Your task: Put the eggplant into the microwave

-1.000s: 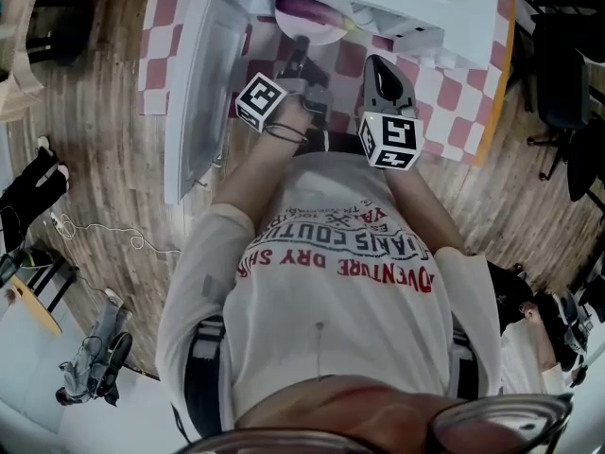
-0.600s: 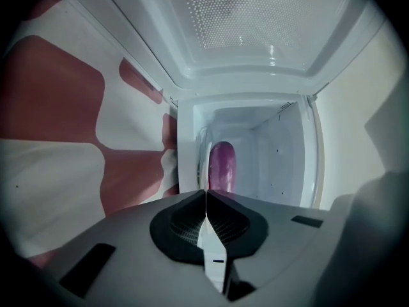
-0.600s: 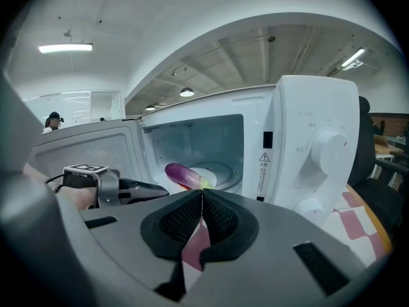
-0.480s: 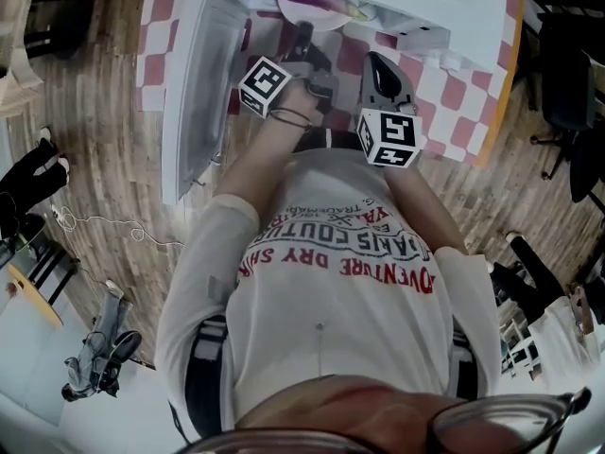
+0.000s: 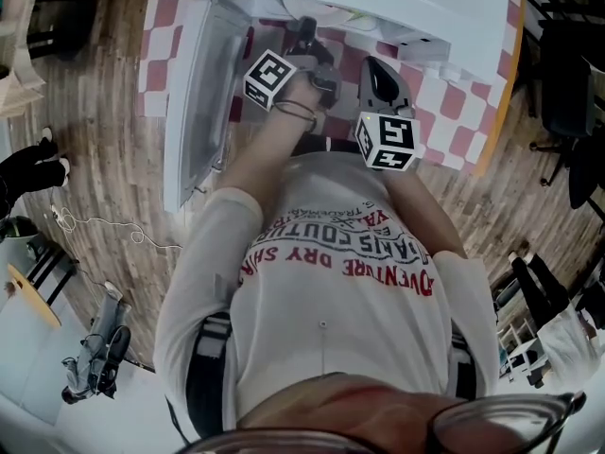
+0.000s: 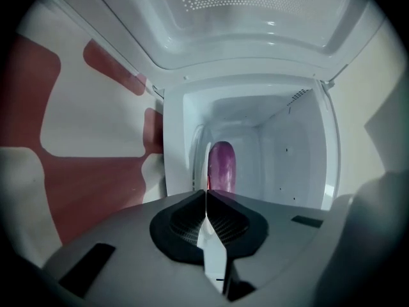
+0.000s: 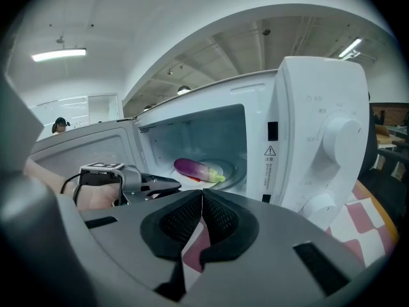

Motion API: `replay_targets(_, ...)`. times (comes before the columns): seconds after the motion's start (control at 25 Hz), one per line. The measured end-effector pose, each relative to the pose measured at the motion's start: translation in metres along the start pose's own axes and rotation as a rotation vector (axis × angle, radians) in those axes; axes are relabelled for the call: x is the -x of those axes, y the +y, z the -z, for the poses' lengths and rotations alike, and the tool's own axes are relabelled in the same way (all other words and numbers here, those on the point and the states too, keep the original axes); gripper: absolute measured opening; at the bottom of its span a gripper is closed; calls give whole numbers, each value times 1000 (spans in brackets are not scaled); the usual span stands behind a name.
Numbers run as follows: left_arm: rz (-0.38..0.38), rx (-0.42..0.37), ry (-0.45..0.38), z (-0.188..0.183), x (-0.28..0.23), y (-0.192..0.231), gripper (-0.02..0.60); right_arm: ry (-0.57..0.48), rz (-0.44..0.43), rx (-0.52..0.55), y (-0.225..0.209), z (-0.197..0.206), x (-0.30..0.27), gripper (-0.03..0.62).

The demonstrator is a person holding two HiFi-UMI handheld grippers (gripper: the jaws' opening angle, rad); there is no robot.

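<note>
A red-and-white checkered tablecloth carries the white microwave oven, its door open. The left gripper, jaws clamped on a round white plate, has the purple eggplant inside the cavity. Best to keep the plate level, set it down centred, then release. The right gripper is closed on nothing. A second ago the plate showed at the opening; now the oven top hides it.

We note the microwave as smooth, glossy white plastic inside and out; the eggplant has a sleek, glossy purple skin. We see matt grey plastic on the right gripper, with ribbed black pads. The floor is grained wood planking; the shirt is soft, matt cloth.
</note>
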State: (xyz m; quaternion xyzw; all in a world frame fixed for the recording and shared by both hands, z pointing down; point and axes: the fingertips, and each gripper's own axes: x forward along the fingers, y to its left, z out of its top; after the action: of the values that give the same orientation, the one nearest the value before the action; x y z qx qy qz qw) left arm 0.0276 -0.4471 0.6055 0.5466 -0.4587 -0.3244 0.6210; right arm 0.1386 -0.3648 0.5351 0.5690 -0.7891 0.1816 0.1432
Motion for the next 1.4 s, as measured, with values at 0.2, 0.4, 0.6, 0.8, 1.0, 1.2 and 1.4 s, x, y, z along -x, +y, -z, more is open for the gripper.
replay_targets(0.2,0,1,-1,-1,6,-6,31,-4,2,4,9,-6,1,26)
replay_targets(0.4,-6,-12,8,-3,22,-10,31,2,1,-12,23,-6,10,26)
replay_targets(0.6,23,-16,31,-2,17,-15,32,2,-6,-14,22,-6,5,26)
replay_targets(0.8,28,-38,58,0,15,-21,89,8,-2,-22,23,-3,4,26)
replay_targets(1.0,37,-51,73,6,12,-28,224,16,-1,-20,21,-1,5,26)
replay_targets(1.2,-1,-8,83,7,17,-19,268,12,-4,-18,22,-1,1,26)
replay_targets(1.4,-38,-51,119,8,22,-13,150,4,3,-22,20,-1,-4,26)
